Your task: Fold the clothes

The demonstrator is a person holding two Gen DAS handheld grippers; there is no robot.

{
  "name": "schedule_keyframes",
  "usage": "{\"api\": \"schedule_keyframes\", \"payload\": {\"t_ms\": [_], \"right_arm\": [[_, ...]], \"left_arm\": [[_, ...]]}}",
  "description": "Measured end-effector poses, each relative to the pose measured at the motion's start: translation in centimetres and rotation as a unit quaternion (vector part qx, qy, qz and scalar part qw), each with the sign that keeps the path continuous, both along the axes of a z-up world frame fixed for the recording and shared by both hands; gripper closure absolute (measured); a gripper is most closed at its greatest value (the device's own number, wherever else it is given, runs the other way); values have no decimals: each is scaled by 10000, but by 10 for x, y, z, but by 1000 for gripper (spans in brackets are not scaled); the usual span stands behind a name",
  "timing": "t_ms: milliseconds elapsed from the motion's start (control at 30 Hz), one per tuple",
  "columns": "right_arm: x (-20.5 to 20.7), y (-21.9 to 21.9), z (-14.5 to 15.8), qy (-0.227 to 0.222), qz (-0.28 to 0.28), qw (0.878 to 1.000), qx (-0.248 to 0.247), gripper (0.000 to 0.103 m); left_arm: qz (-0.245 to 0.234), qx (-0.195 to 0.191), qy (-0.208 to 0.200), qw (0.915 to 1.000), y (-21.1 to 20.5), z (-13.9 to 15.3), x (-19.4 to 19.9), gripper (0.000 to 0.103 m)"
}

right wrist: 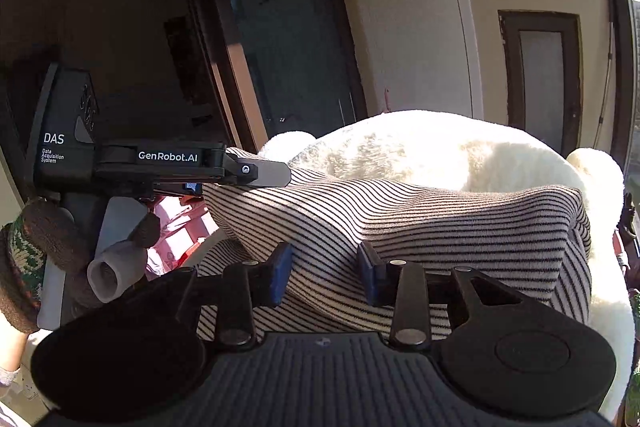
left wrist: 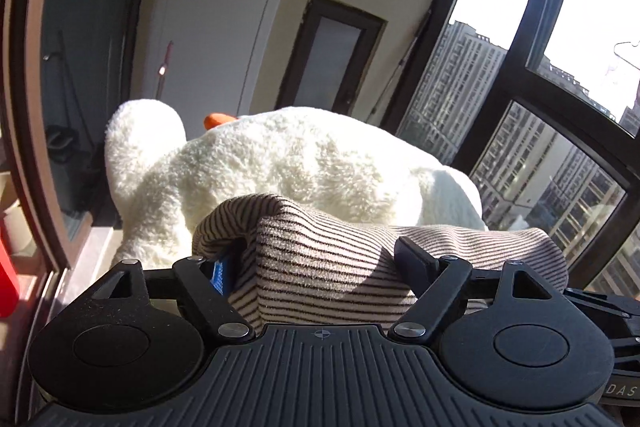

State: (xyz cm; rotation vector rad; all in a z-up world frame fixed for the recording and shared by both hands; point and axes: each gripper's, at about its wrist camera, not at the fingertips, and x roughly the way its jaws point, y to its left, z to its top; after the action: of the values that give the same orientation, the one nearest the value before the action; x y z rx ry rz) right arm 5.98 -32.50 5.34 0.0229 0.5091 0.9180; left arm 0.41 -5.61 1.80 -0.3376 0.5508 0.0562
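A cream garment with thin dark stripes (left wrist: 328, 259) is held up in the air between both grippers. My left gripper (left wrist: 316, 263) has its jaws set wide with bunched striped cloth filling the gap between them. In the right wrist view the same garment (right wrist: 440, 227) hangs in thick folds, and my right gripper (right wrist: 324, 271) has its blue-padded fingers (right wrist: 282, 273) pressed on a fold of it. The left gripper (right wrist: 256, 175) shows there from the side at the left, clamped on the garment's upper corner. The garment's lower part is hidden.
A large white plush toy (left wrist: 280, 167) with an orange beak (left wrist: 218, 120) lies just behind the garment; it also shows in the right wrist view (right wrist: 460, 155). Dark-framed windows (left wrist: 520, 99) stand at the right, a dark door frame (left wrist: 36, 107) at the left.
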Motion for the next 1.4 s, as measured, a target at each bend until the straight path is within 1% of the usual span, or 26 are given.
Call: {"api": "schedule_keyframes", "payload": {"t_ms": [67,100,133,200,233,267,300,333,367,467,500,533,633,700,800,867,900,933,967,1000,1033,1067,1167,1200,1300,1400], "right_arm": [[4,-12,11,-263,-523,9983,60,67],[5,-18,16,-395,-784,9961,90,64],[7,-24,22,-526,-1045,9931,120,59],[20,-28,25,-599,-1465,9874,26,49],[27,-29,24,-516,-1577,9861,7,49],[35,-28,21,-338,-1596,9866,17,51],[39,-30,15,-110,-1566,9876,56,57],[43,-32,9,129,-1526,9882,102,60],[45,-32,3,247,-1480,9887,67,60],[37,-34,-11,217,-1409,9897,-145,63],[34,-36,-16,227,-1404,9897,-171,63],[32,-40,-19,252,-1401,9897,-179,63],[31,-50,-22,450,-1431,9887,-31,62],[27,-56,-23,546,-1449,9879,75,62],[21,-58,-23,595,-1481,9870,159,60],[23,-62,-21,662,-1493,9863,241,59],[25,-64,-19,684,-1504,9858,285,59],[29,-66,-17,712,-1529,9851,347,56],[34,-68,-15,758,-1565,9838,430,53],[40,-70,-13,824,-1641,9817,510,45],[48,-72,-14,912,-1705,9794,573,42],[55,-72,-15,1033,-1705,9779,628,42],[76,-64,-25,1494,-1522,9740,759,42],[80,-59,-29,1592,-1488,9732,741,44],[80,-51,-32,1470,-1476,9764,565,50],[77,-53,-31,1417,-1452,9776,560,55]], "left_arm": [[-32,-70,-23,10000,3,-3,-5,21],[-40,-86,-34,9999,4,-4,-6,21],[-48,-84,-42,9999,4,-4,-8,21],[-68,-73,-56,9999,3,-6,-13,21],[-82,-66,-63,9999,2,-6,-16,21],[-111,-56,-71,9999,1,-7,-20,21],[-139,-50,-78,9999,0,-8,-24,21],[-160,-71,-73,9998,1,-8,-27,21],[-196,-131,-64,9997,3,-7,-31,21],[-173,-250,-143,9994,14,5,-40,19],[-168,-252,-232,9993,17,11,-43,16],[-163,-254,-325,9990,20,18,-45,11],[-145,-259,-563,9980,25,38,-42,8],[-123,-239,-518,9983,24,41,-30,8],[-5,-162,-156,9997,18,29,-9,8],[4,-106,64,9999,14,15,-3,8],[-6,-79,90,9999,13,10,-6,9],[-17,-52,117,9999,12,5,-9,17],[-31,-45,139,9999,11,0,-12,20],[-66,-145,144,9998,13,-3,-17,25],[-104,-249,146,9995,15,-6,-23,34],[-149,-347,134,9992,16,-7,-28,34],[-177,-230,41,9996,14,-6,-43,34],[-212,-217,-6,9995,14,-3,-46,33],[-280,-467,3,9985,24,5,-38,7],[-313,-538,135,9980,29,9,-15,7]]}}
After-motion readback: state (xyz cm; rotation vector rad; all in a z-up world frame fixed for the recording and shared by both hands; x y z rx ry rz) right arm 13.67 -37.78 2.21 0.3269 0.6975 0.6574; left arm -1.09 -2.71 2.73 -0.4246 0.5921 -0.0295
